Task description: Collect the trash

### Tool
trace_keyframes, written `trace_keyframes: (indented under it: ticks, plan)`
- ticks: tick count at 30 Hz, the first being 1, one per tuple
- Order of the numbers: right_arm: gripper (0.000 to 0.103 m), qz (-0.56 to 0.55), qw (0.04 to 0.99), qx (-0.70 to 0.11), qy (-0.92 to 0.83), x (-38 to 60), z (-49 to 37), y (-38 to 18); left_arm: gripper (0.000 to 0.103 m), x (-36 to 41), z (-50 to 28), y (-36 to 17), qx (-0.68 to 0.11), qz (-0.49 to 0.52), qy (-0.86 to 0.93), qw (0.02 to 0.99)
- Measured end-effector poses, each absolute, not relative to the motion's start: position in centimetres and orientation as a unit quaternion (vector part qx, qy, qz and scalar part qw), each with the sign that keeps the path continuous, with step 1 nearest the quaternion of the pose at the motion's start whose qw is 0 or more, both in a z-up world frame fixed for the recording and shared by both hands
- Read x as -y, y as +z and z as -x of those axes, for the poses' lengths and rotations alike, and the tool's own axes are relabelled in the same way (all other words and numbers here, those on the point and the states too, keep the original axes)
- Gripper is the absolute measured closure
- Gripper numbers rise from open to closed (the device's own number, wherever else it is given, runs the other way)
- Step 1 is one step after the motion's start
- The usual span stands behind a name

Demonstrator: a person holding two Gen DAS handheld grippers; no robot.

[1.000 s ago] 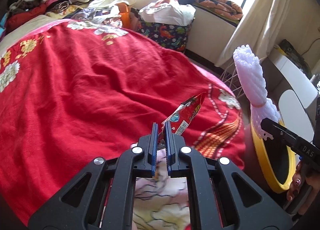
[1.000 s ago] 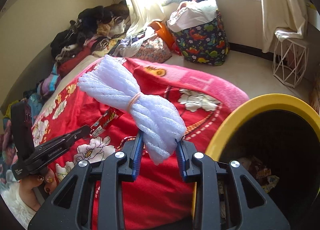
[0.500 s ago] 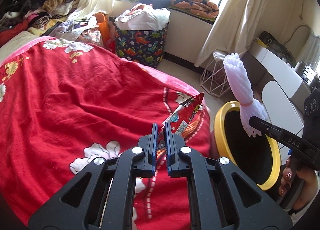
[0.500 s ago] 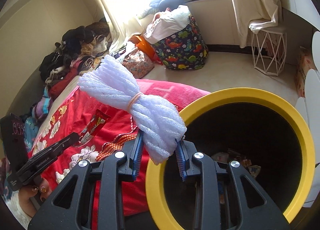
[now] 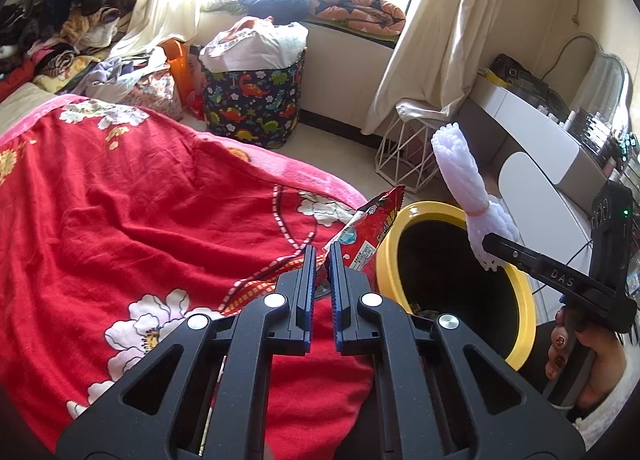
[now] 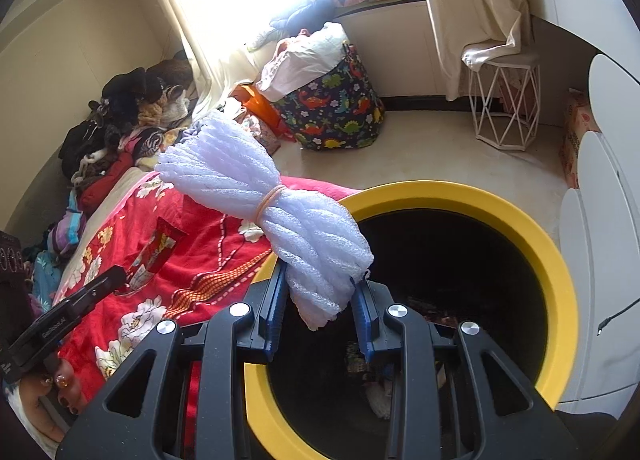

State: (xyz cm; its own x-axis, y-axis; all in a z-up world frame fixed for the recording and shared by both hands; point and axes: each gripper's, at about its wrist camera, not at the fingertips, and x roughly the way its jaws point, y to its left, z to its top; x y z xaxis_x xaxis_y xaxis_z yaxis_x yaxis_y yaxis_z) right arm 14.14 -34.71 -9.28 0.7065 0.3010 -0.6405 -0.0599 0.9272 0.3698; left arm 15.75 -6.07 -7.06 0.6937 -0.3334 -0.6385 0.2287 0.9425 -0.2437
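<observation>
My left gripper (image 5: pixel 321 256) is shut on a red snack wrapper (image 5: pixel 370 228), held over the bed's edge just left of the yellow-rimmed trash bin (image 5: pixel 520 300). My right gripper (image 6: pixel 320 292) is shut on a white foam net bundle (image 6: pixel 264 188) tied with a rubber band, held over the bin's rim (image 6: pixel 552 260). The bundle also shows in the left wrist view (image 5: pixel 464 176), above the bin. The wrapper shows in the right wrist view (image 6: pixel 154 256). Some trash lies at the bin's bottom.
A red floral blanket (image 5: pixel 120 220) covers the bed. A dinosaur-print basket (image 5: pixel 252 100) and a white wire stool (image 6: pixel 502 108) stand on the floor by the window. A white desk (image 5: pixel 540 148) is right of the bin. Clothes (image 5: pixel 60 32) pile at the bed's far end.
Both grippers have moved right from over the bed toward the bin. The foam bundle is now over the bin's opening and the wrapper is next to its rim.
</observation>
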Motion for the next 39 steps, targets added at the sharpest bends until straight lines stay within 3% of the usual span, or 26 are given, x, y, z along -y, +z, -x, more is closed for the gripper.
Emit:
trace_keyframes:
  ticks: [39]
  plan:
    - [0.070,-0.205,0.890,-0.405,0.033,40.8,-12.9,-10.8,0.101,15.4,-14.2,-9.2,-0.393,0.014,-0.234,0.889]
